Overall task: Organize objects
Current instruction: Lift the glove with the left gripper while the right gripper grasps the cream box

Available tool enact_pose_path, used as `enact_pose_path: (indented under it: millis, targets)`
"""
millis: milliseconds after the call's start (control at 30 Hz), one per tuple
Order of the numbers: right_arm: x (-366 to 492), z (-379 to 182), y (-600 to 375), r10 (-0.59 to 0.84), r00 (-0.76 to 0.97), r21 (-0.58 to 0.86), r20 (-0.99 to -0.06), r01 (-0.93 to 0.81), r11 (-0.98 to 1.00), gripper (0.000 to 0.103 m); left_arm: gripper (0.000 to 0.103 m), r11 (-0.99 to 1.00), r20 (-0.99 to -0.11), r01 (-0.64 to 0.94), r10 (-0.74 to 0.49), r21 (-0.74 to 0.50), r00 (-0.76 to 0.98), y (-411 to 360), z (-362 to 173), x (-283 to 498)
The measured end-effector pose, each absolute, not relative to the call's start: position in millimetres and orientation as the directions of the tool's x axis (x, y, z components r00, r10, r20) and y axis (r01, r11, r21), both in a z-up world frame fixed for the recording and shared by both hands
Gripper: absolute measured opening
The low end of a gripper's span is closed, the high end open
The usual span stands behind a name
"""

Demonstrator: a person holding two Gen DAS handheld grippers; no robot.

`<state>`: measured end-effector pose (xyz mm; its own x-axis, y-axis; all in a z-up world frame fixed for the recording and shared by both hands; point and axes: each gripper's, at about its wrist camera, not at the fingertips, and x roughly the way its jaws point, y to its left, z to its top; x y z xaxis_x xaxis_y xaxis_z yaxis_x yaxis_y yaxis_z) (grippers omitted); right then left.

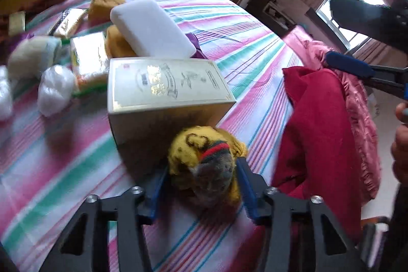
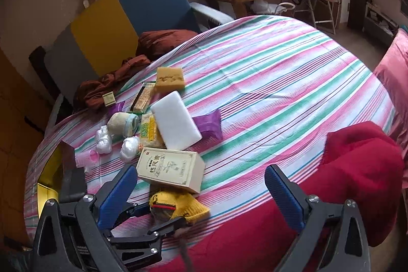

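A rolled yellow sock (image 1: 204, 147) with a red and green band lies on the striped bed sheet (image 1: 63, 170), right in front of a gold box (image 1: 165, 83). My left gripper (image 1: 201, 166) is shut on the roll, one blue pad pressing each side. The right wrist view shows the same grip: the left gripper (image 2: 165, 213) holds the yellow sock (image 2: 188, 203) below the gold box (image 2: 170, 167). My right gripper (image 2: 201, 195) hangs open above the sheet's near edge, nothing between its fingers. One of its blue fingers (image 1: 349, 65) shows at the right of the left wrist view.
Behind the box lie a white foam block (image 2: 176, 122), yellow sponge (image 2: 170, 77), purple packet (image 2: 210, 124), rolled beige sock (image 2: 122, 124), wrapped packets, white plastic wads (image 2: 128, 147) and a pink cup (image 2: 88, 157). A red blanket (image 2: 357, 170) covers the right near corner.
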<state>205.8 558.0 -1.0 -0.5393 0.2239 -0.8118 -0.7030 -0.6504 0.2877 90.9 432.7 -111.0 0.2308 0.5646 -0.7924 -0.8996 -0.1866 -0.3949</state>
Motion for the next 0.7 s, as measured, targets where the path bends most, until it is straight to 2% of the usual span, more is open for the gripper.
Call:
enact_pose_path:
  millis: [33, 433, 567, 700]
  targets:
    - [200.3, -3.8, 556.9, 0.211, -0.536, 0.290, -0.817, -0.699, -0.653, 0.102, 0.044, -0.183, -0.785, -0.899, 0.575, -0.398, 0.231, 427.5, -109.8, 89.1]
    - [130.2, -55.6, 540.6, 0.102, -0.407, 0.239, -0.908, -0.703, -0.670, 0.102, 0.044, -0.313, -0.772, -0.890, 0.633, -0.331, 0.064, 333.5, -90.4, 56.4]
    - [119.8, -43.8, 533.2, 0.180, -0.366, 0.122, -0.913, -0.665, -0.736, 0.102, 0.044, -0.341, -0.760, -0.880, 0.649, -0.332, 0.035, 309.3, -84.1, 50.3]
    - [100.8, -37.7, 516.6, 0.219, -0.335, -0.057, -0.917, -0.431, -0.900, 0.102, 0.044, -0.344, -0.748, -0.880, 0.664, -0.327, 0.018, 290.2, -76.3, 48.6]
